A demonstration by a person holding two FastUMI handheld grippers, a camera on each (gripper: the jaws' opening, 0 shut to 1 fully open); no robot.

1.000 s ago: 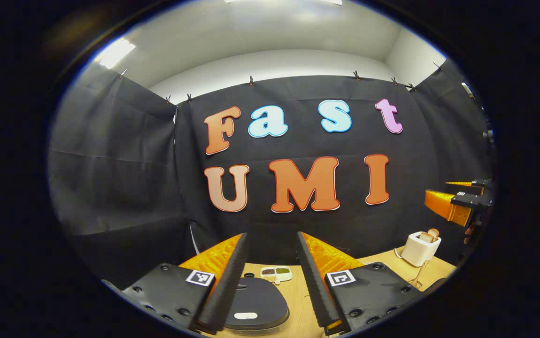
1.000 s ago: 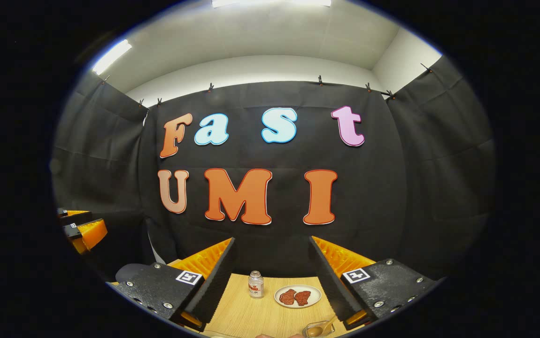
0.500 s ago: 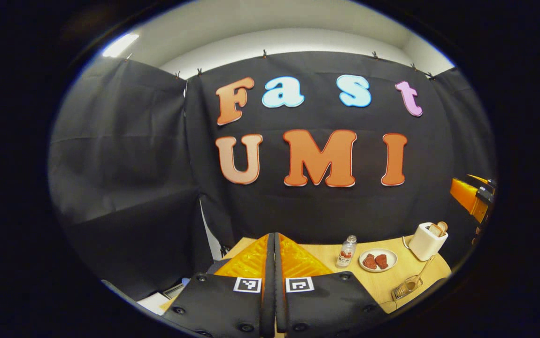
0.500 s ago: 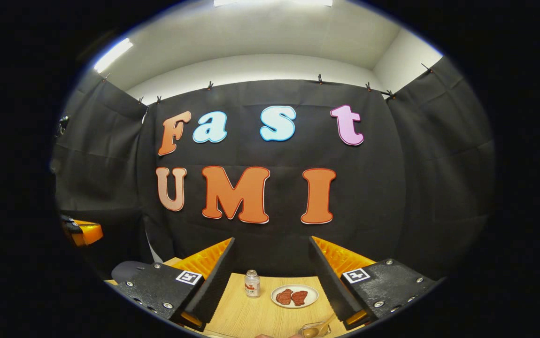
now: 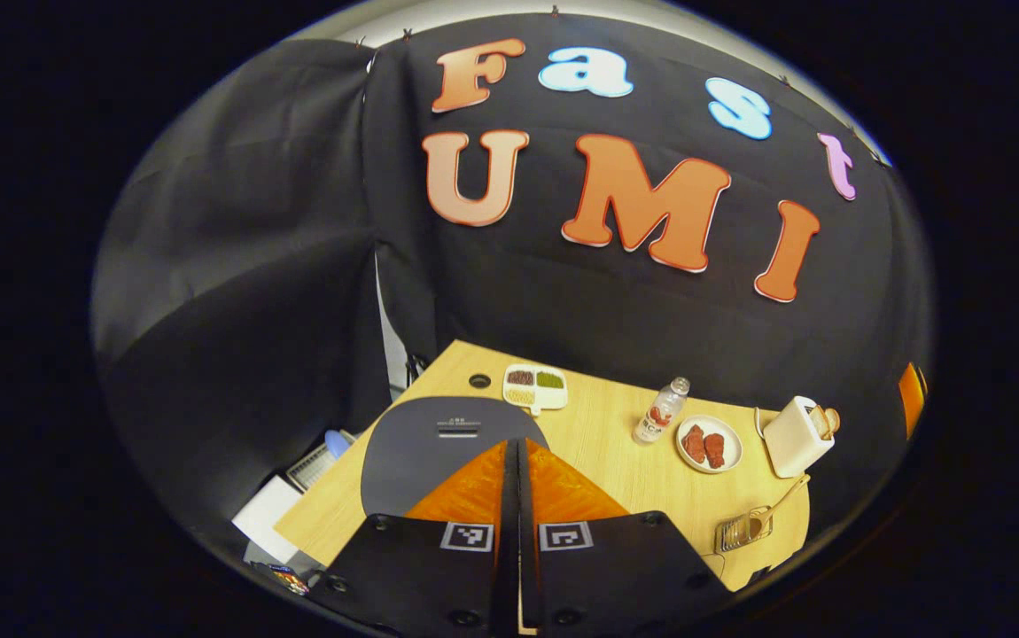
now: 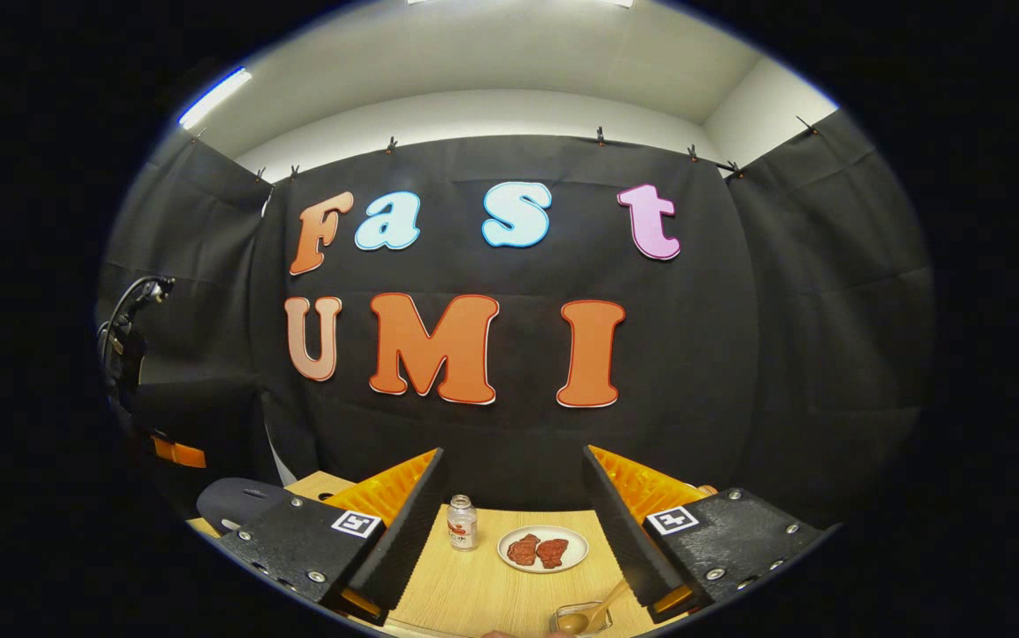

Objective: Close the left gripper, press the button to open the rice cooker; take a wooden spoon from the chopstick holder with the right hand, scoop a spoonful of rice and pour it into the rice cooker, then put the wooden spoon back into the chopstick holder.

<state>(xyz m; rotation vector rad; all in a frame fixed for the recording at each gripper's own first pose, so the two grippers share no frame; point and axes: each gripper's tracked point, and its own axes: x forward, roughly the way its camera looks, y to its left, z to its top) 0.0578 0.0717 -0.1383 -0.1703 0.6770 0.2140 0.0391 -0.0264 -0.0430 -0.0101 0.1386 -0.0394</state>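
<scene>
My left gripper (image 5: 517,443) is shut with nothing between its orange fingers (image 5: 474,483). It hangs above the dark grey rice cooker (image 5: 425,439), whose lid is closed, with the tips over the lid's right part. A small latch or button (image 5: 458,429) sits farther back on the lid. The wooden spoon (image 5: 782,498) leans in the wire chopstick holder (image 5: 742,531) near the table's right front. My right gripper (image 6: 513,454) is open and empty above the table, and the wooden spoon (image 6: 596,611) lies low between its fingers. The rice cooker (image 6: 239,501) is at the left.
On the light wooden table (image 5: 616,461) stand a divided tray of grains (image 5: 534,388), a small bottle (image 5: 662,411), a plate with red pieces (image 5: 709,445) and a white toaster (image 5: 795,434). Papers and a basket (image 5: 297,483) lie off the table's left edge.
The left gripper shut its fingers, then tipped downward so the rice cooker lid and the whole table come into view. The right gripper stayed open and barely shifted.
</scene>
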